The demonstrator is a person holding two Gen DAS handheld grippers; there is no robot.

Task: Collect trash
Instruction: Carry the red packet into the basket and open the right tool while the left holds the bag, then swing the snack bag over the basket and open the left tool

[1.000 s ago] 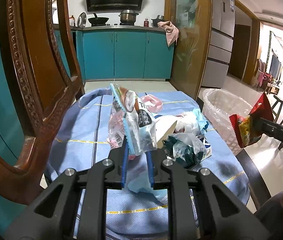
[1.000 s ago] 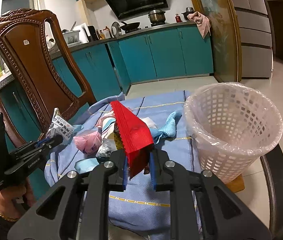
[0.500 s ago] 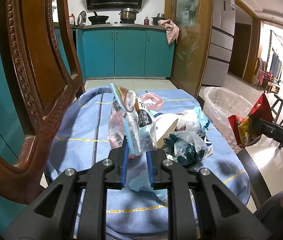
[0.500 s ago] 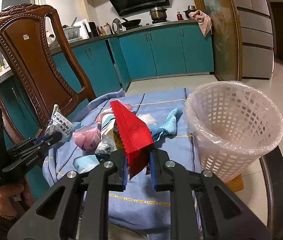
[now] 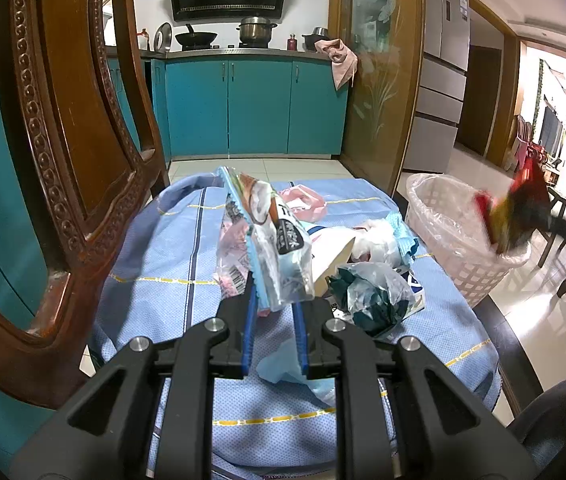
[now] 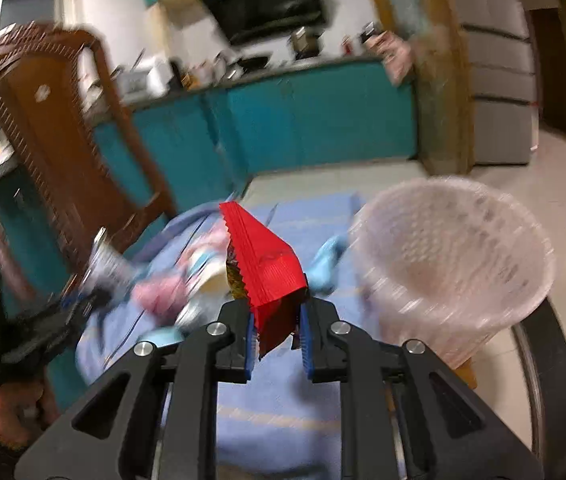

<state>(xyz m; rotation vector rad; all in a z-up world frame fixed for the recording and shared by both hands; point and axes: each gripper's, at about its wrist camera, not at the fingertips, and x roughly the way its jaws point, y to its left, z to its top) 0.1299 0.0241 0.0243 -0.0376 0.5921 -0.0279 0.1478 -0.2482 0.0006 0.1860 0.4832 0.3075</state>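
Observation:
My left gripper (image 5: pixel 273 312) is shut on a clear and pale-blue snack wrapper (image 5: pixel 267 240) that stands up above the blue cloth (image 5: pixel 155 264). My right gripper (image 6: pixel 276 320) is shut on a red snack bag (image 6: pixel 265 264). In the left wrist view the red snack bag (image 5: pixel 511 212) hangs blurred over the near rim of the white lined basket (image 5: pixel 443 216). In the right wrist view the white basket (image 6: pixel 447 260) stands to the right of the bag. More trash lies on the cloth: a crumpled green and clear bag (image 5: pixel 375 292), white tissue (image 5: pixel 375 240), a pink bag (image 5: pixel 303 204).
A carved wooden chair back (image 5: pixel 63 140) stands close on the left. Teal kitchen cabinets (image 5: pixel 255 108) and a wood-framed glass partition (image 5: pixel 379 76) are behind. A dark table rim (image 5: pixel 507 344) curves along the right. A person's hand (image 6: pixel 7 412) holds the left gripper.
The right gripper has carried the red bag rightward and up, from beside the basket to over its rim; its view is now blurred. The left gripper and its wrapper have stayed put.

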